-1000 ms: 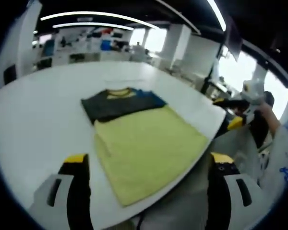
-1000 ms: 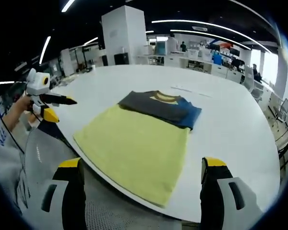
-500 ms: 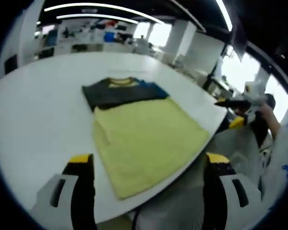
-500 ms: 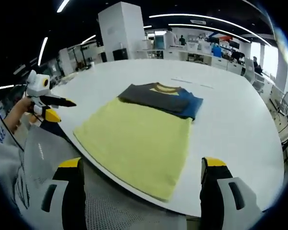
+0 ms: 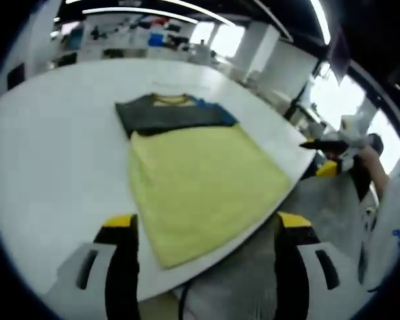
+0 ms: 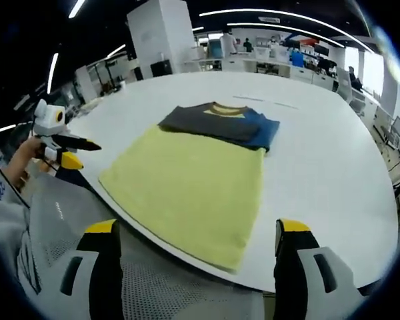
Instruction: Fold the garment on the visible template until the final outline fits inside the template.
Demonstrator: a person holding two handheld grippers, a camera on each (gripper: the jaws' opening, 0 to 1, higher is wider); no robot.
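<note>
A folded garment [image 5: 200, 173] lies on the white table [image 5: 47, 167], nothing blocking it. Both the left gripper [image 5: 207, 257] and right gripper [image 6: 197, 263] have jaws apart, empty. The right gripper view shows faint template lines [image 6: 267, 102] beyond the collar.

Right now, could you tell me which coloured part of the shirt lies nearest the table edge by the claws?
The yellow part: its hem reaches the near edge of the white table, while the dark grey and blue parts lie farther off, by the collar.
</note>
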